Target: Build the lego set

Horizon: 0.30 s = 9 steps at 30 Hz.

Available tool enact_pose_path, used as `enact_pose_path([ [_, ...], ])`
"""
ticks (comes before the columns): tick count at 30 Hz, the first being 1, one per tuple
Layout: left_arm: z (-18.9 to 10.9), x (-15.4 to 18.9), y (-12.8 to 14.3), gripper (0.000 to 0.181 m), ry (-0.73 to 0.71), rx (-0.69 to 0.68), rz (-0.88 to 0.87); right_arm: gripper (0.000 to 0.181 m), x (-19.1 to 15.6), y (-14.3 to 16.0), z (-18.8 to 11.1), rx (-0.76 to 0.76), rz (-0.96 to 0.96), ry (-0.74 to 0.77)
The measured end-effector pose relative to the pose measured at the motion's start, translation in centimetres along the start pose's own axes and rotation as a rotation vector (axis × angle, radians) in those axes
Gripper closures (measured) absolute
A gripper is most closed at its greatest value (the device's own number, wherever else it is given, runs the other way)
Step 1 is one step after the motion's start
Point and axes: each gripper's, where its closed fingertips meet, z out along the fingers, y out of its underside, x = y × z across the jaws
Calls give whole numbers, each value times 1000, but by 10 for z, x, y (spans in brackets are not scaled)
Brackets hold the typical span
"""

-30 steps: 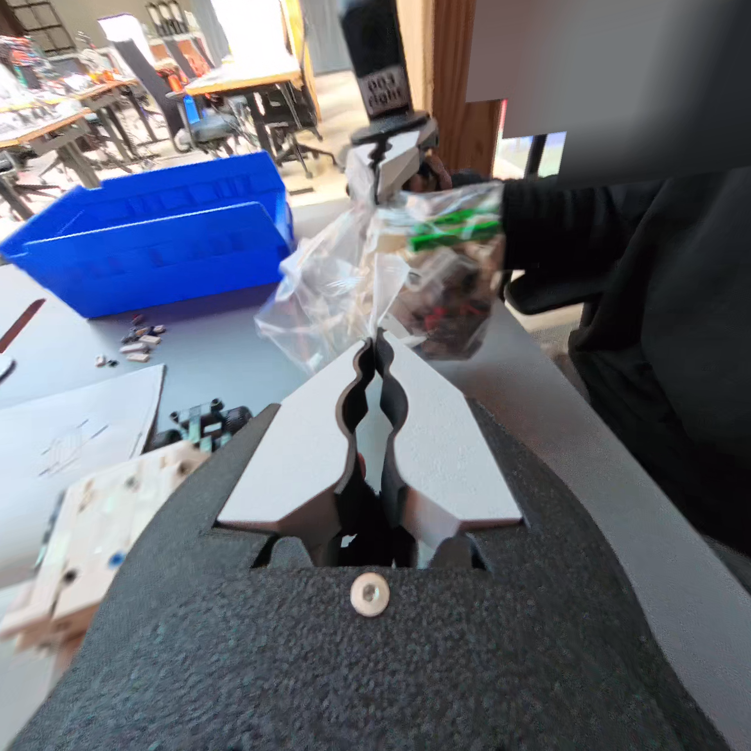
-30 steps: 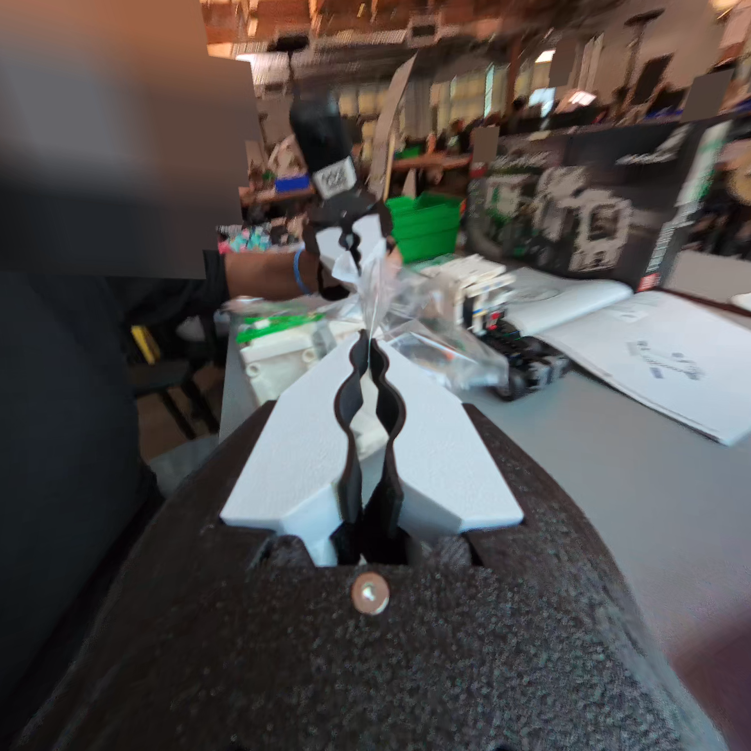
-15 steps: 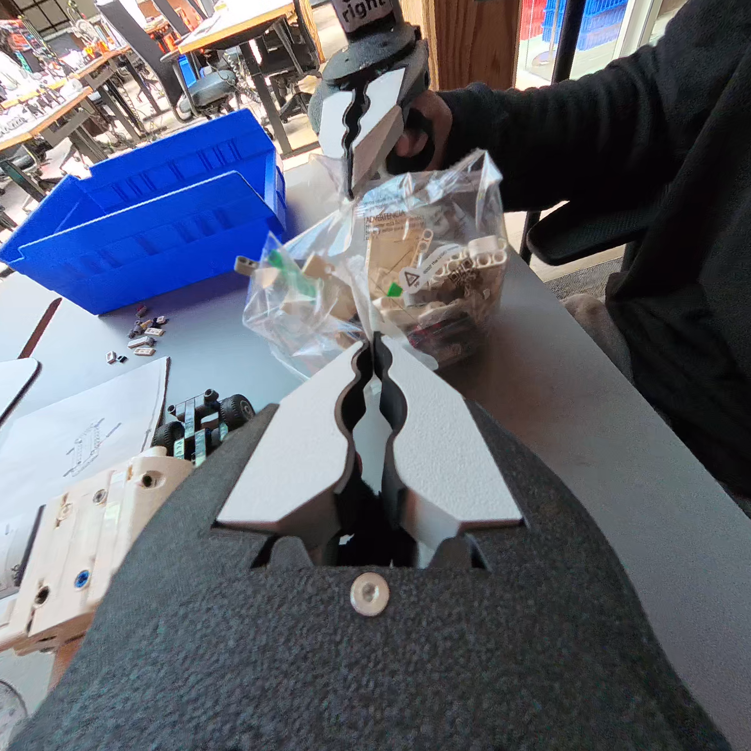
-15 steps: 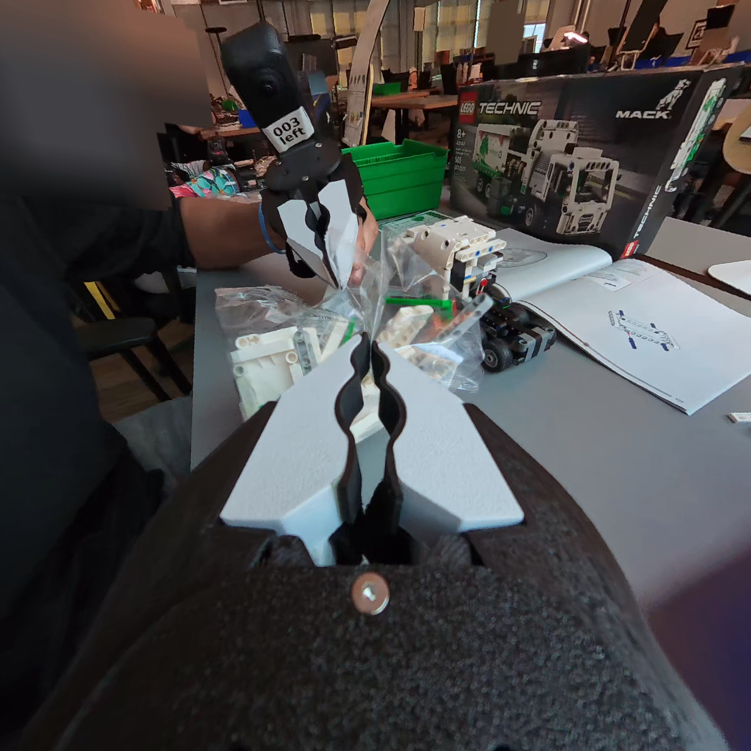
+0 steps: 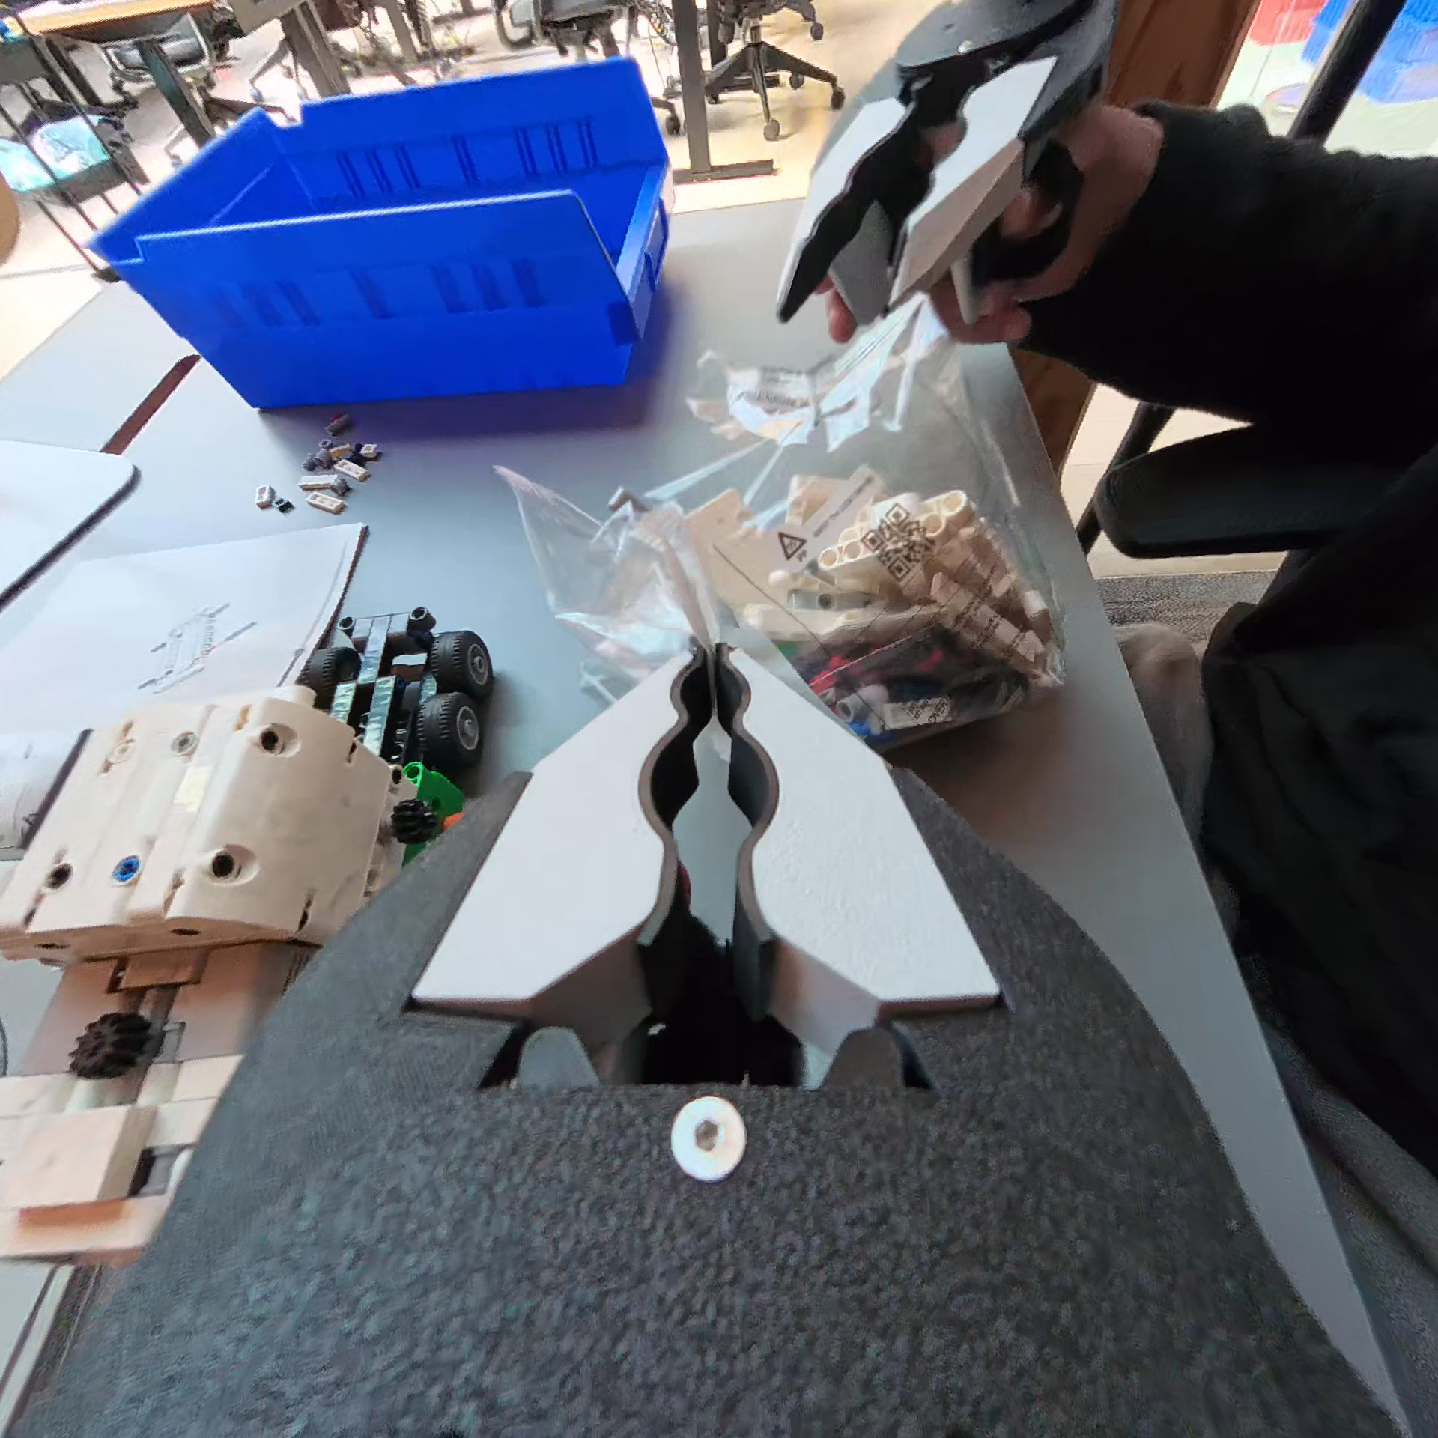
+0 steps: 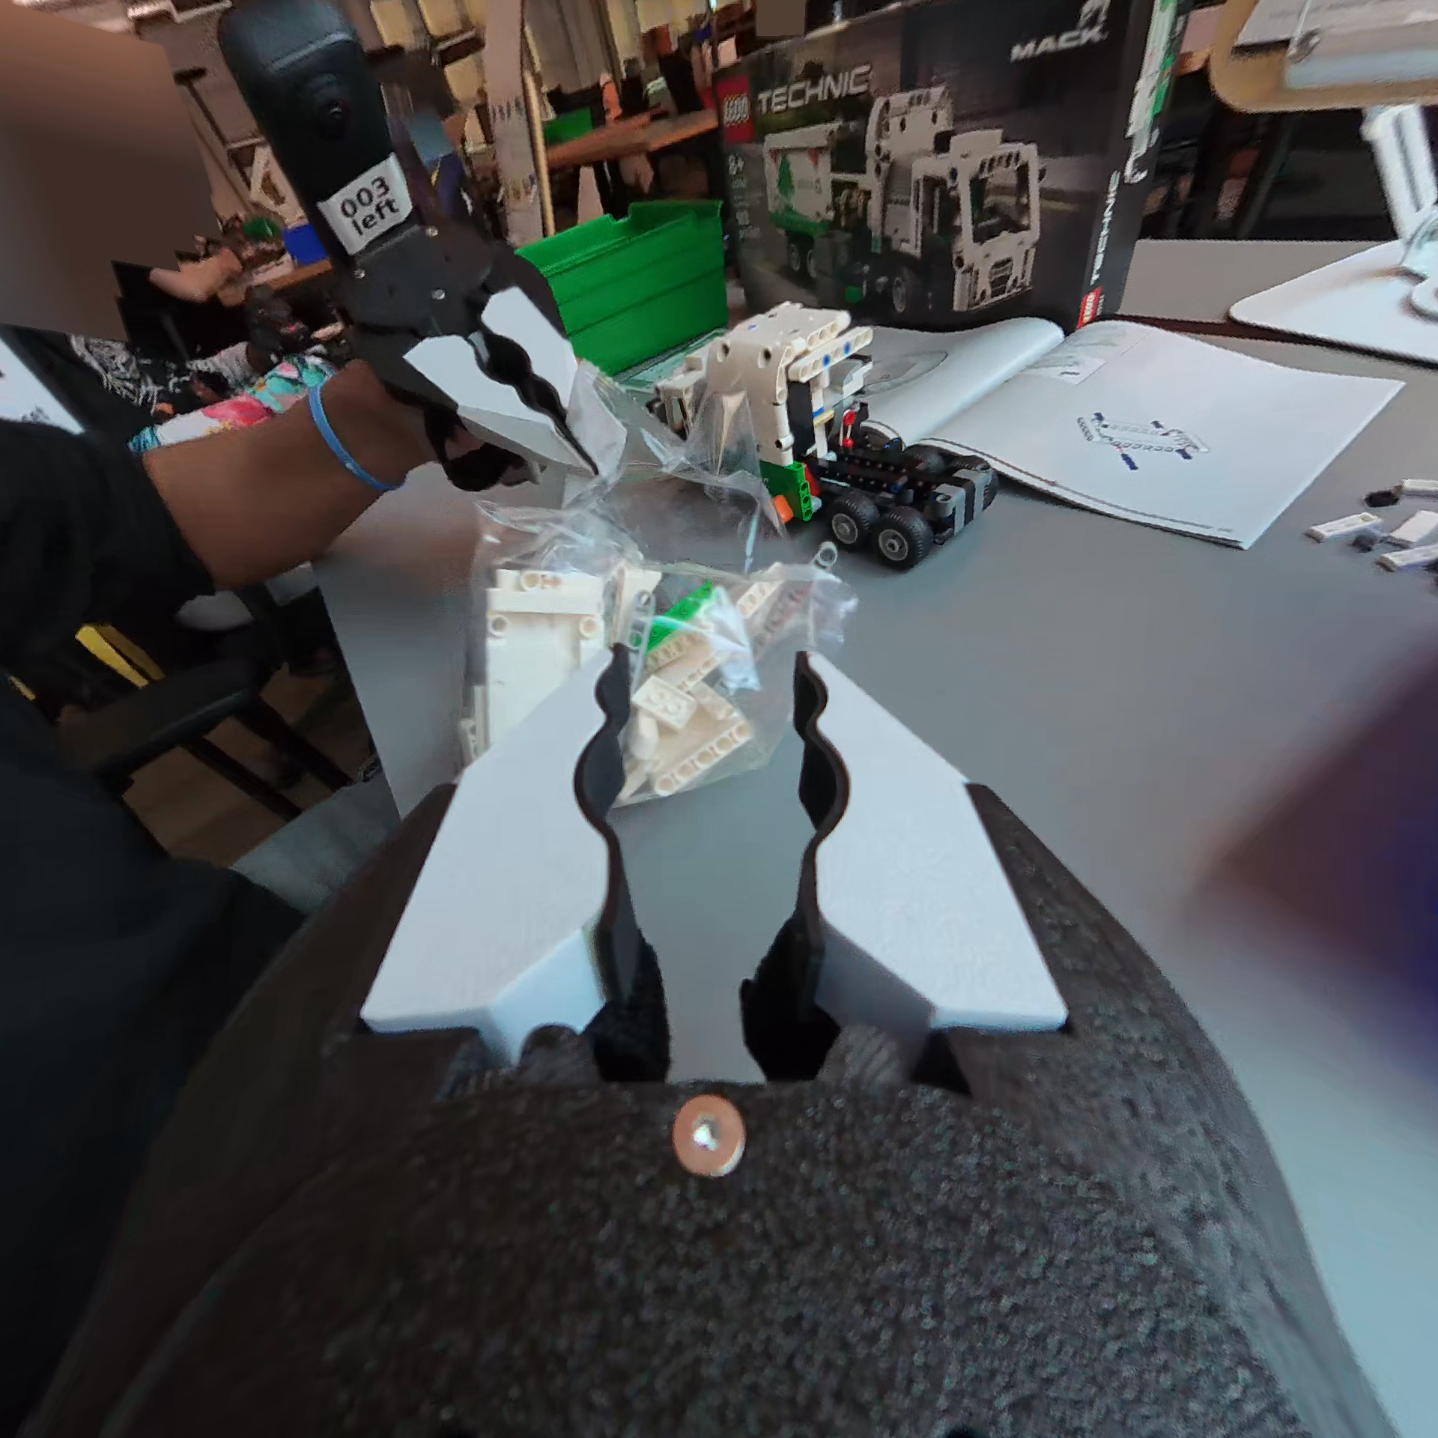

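Only rightward: green bin (image 6: 638,272), set box (image 6: 926,156).

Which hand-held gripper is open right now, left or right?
The right hand-held gripper: its jaws stand wide apart above the bag of lego parts. The left hand-held gripper is shut, pinching the bag's clear plastic.

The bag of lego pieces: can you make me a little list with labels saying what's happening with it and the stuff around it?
bag of pieces: clear plastic, lying on the grey table, white, green and dark pieces inside
left gripper: shut on a corner of the bag
right gripper: open, holding nothing, just above the bag
half-built truck: standing beyond the bag
instruction booklet: open, beside the truck
blue bin: at the table's far side
loose small pieces: in front of the bin
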Motion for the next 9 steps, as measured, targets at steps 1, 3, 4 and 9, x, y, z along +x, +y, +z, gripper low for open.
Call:
enact_pose_path([
  [1, -2, 1, -4, 181, -15, 8, -15, 138, -3, -1, -7, 17, -4, 33],
  [3, -7, 4, -14, 181, -44, 26, -65, 138, -13, 4, -17, 25, -52, 104],
  [4, -10, 6, -19, 181, -60, 37, -85, 137, -21, 10, -18, 10, -76, 123],
  [9, -22, 24, -24, 181, -187, 25, -97, 134, -61, 50, -1, -111, -193, 156],
])
